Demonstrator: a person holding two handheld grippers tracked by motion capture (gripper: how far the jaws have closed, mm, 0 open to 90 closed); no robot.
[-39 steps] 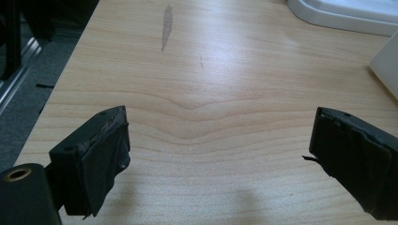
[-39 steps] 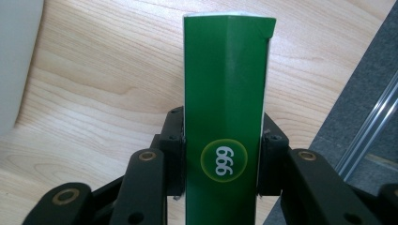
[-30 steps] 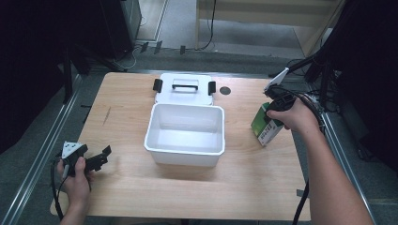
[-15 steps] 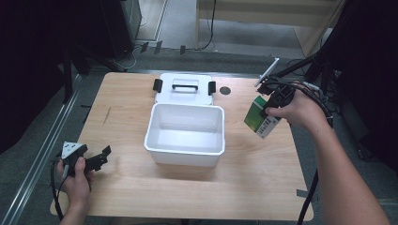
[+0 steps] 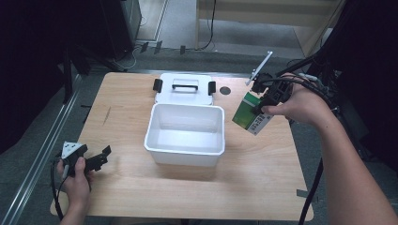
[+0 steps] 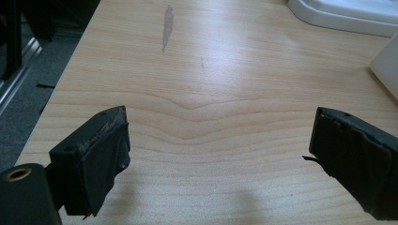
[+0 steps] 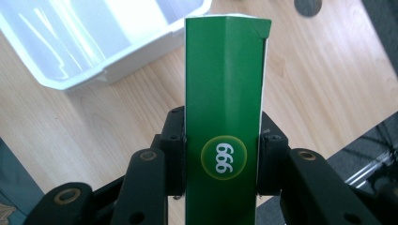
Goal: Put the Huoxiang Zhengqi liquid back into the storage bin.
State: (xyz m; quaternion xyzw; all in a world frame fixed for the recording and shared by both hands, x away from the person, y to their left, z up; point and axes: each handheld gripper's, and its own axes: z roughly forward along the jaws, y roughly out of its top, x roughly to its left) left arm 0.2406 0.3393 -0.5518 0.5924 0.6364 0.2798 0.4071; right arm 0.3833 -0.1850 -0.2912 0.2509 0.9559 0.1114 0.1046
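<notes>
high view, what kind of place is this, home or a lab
Most likely a lab or recording workspace, not a home: a bare wooden table on a grey floor, dark equipment and loose cables behind it, and handheld grippers, the right gripper holding a green box.

left gripper [image 5: 96,159]: black body, grey three-cornered plate on top, black cable trailing, jaws padded in worn black tape | right gripper [image 7: 220,154]: black linkage arms with brass-coloured rivets and small screws, white bar above, black cables | forearms bare, no sleeves seen
</notes>
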